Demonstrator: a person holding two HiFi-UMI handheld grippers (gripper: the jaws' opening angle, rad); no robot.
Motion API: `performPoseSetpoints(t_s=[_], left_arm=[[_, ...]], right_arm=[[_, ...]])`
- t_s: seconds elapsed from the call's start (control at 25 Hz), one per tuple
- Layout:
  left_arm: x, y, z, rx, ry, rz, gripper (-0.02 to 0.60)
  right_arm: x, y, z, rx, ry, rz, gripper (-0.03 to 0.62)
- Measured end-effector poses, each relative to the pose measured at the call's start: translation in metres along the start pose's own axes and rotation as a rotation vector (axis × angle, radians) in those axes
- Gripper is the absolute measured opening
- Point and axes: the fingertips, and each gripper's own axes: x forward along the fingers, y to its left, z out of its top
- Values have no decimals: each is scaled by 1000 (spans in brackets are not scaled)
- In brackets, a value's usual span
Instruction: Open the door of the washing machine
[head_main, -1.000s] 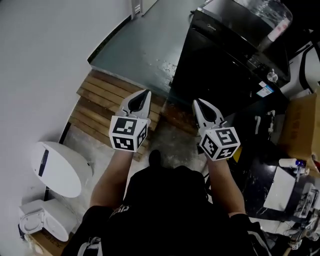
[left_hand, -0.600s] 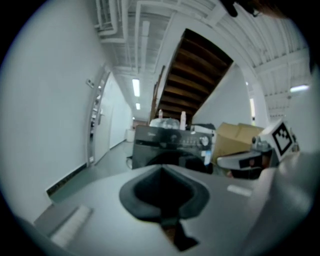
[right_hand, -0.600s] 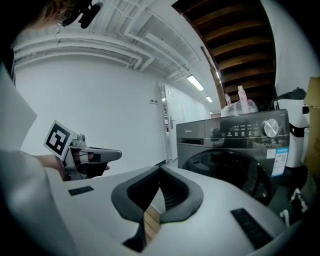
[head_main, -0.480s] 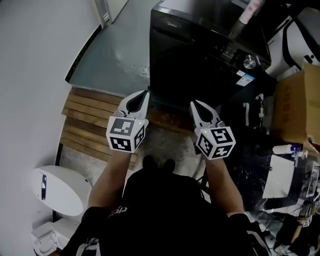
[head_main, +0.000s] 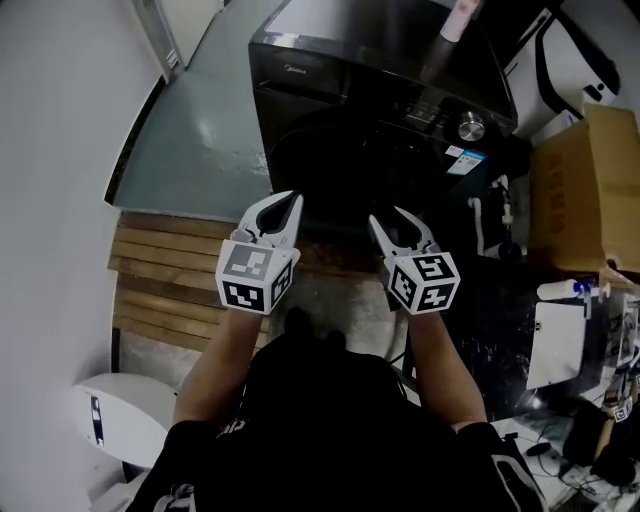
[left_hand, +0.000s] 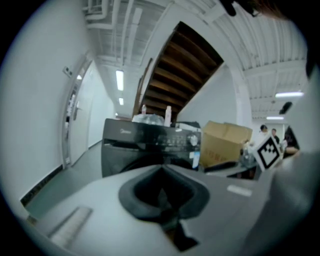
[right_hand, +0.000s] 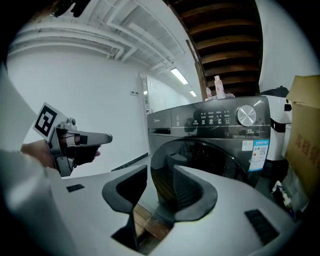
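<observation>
Grey floor (head_main: 190, 140) ahead, and the black washing machine (head_main: 340, 50) stands right before both tools, door (head_main: 345, 165) closed. Left hand-held gripper (head_main: 289, 199) pinched together; right hand-held gripper (head_main: 387, 217) just opening, empty, near the door.

Washing machine (head_main: 350, 95) top, cardboard box (head_main: 585, 190) side cropped.

Ceiling strip lights (left_hand: 120, 80) brighten both fisheye gripper views, edges curved and vignetted black; the left gripper view is soft, the washing machine (head_main: 320, 95) dark in the dimmer head view.
</observation>
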Motion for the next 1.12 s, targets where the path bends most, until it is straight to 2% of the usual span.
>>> performPoseSetpoints(t_s=[0.24,0.44,0.76,1.12], left_arm=[[47,3,4,25,15,-142,8],[77,-1,7,17,27,-198,8],[123,-17,11,44,52,-196,8],[166,-29,10,39,107,-165,8]], right_arm=[[25,-25,3,-12,42,-103,192],[31,-52,11,-41,73,-143,215],[44,-128,4,-1,114,-172,255],[72,-200,-13,-70,245,-165,279]])
